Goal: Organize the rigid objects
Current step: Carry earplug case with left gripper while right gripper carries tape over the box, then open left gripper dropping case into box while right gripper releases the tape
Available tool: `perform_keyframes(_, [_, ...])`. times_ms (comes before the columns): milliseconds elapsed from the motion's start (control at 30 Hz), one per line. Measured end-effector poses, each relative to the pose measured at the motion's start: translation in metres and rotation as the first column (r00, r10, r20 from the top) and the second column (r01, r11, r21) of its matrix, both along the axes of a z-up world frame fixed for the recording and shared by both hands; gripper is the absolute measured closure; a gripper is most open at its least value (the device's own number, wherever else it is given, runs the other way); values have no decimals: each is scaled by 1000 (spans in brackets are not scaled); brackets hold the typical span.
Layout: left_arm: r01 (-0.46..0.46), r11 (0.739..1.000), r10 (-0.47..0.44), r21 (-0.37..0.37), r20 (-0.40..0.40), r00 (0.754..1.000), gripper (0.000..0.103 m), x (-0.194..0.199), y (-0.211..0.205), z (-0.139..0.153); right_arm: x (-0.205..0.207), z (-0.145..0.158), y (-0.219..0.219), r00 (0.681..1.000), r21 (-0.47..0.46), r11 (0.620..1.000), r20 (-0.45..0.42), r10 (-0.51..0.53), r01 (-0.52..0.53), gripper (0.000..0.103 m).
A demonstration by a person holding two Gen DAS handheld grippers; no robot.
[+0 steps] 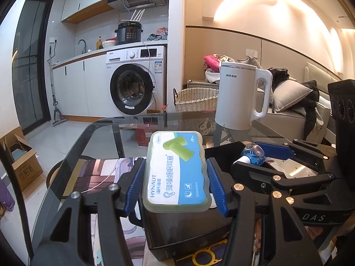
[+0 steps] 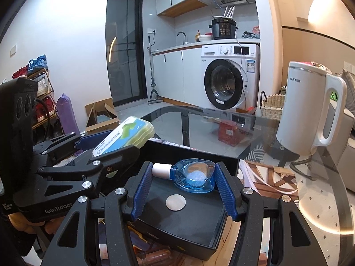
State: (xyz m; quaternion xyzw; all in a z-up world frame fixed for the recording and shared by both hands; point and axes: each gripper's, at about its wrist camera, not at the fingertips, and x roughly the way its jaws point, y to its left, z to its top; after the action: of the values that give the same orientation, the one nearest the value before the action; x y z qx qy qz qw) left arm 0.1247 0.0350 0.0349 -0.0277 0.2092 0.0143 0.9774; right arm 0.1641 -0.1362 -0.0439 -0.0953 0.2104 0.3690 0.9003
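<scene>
Black box (image 2: 188, 217) below both grippers: left gripper (image 1: 175, 184) clamping earplug case (image 1: 176, 170), right gripper (image 2: 184, 186) clamping blue bottle (image 2: 193, 177).

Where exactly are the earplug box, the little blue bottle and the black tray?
earplug box (image 1: 176, 170), left wrist view, middle of its printed lid.
blue bottle (image 2: 195, 175), right wrist view, its clear blue body.
black tray (image 2: 190, 219), right wrist view, bare floor near the front.
</scene>
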Motion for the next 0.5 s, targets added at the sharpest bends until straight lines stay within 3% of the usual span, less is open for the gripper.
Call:
perform_keyframes(133, [-5, 1000, 5, 25, 8, 1000, 48, 0, -1, -4, 3, -3, 1, 1000, -4, 1000, -11, -11, 11, 45])
perform_keyframes(500, [-10, 1000, 10, -2, -5, 1000, 48, 5, 0, -5, 5, -9, 3, 999, -35, 998, 12, -50, 51, 45])
